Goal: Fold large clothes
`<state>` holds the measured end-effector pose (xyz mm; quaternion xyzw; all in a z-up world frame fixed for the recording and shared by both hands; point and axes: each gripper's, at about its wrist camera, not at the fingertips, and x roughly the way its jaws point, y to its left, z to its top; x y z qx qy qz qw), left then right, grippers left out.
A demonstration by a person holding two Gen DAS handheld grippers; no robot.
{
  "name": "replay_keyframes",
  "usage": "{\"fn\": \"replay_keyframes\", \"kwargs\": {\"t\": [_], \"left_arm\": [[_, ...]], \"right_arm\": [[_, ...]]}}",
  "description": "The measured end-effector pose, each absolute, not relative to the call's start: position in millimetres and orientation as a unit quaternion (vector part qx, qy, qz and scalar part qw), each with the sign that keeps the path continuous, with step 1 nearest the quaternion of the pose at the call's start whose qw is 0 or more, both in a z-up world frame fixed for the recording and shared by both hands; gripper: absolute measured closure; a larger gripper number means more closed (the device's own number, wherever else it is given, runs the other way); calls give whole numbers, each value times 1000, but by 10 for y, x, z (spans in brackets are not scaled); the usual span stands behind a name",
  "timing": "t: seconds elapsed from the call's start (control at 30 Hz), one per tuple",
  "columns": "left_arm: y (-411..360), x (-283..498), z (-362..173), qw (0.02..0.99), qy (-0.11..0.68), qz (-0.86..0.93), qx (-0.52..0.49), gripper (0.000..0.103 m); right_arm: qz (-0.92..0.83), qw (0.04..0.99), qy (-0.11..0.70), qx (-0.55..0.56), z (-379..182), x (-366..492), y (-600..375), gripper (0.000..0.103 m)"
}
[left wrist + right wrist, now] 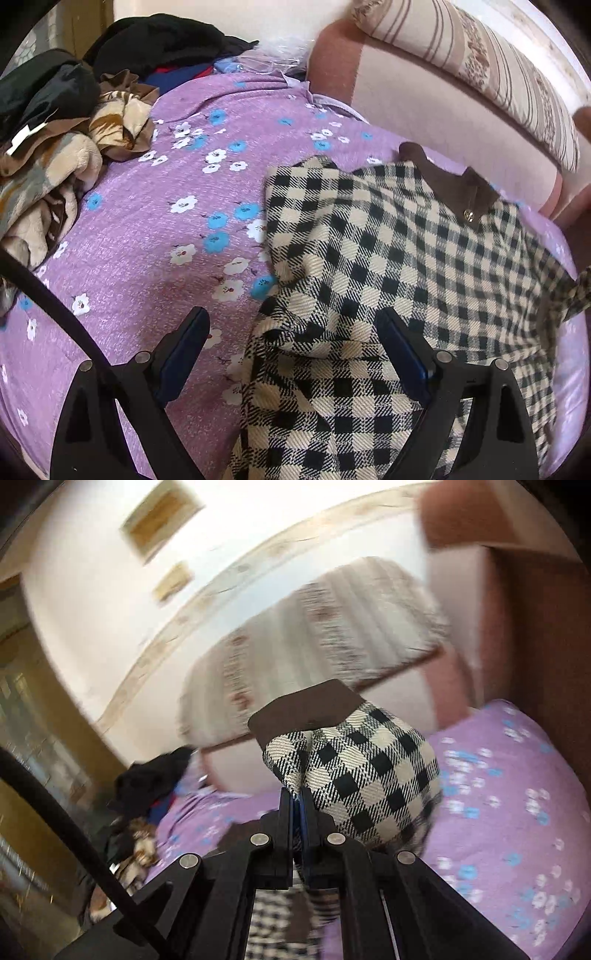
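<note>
Right gripper (295,797) pinches the checked coat (388,266), lifting one edge; left gripper (291,332), jaws spread, hovers directly above the coat's near edge on the bedspread (147,229).

Daylit bedroom: purple floral bedspread (147,229) over bed, pink padded headboard (424,107), striped pillow (480,62) against pale wall (92,590), two framed pictures (162,517), heaped clothes (55,147) alongside.

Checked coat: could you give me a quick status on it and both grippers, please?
Left gripper open, over checked coat, gripping nothing. Right gripper shut on coat's brown-trimmed end, lifted off purple bedspread. Clothes pile off to the side, not in the way.
</note>
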<state>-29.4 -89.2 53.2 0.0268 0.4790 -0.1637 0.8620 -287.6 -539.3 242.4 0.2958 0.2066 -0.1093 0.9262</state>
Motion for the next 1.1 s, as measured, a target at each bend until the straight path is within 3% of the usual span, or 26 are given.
{"fn": "replay_keyframes", "kwargs": {"t": [0.2,0.47,0.73,1.1], "left_arm": [[-749,-284,614,863,477,-165,-5,12],[-578,-201,678,867,473,-150,-33,12],[-527,-209,719,863,474,-165,-57,12],[-722,-240,685,843,478,-240,-55,12]], "right_arm": [[-1,947,236,219,2769,-2279,-4468,99],[162,925,324,113,2568,-1861,-3094,99],[172,875,451,28,1727,-1260,-2721,99],[60,837,542,42,334,47,-2920,99]]}}
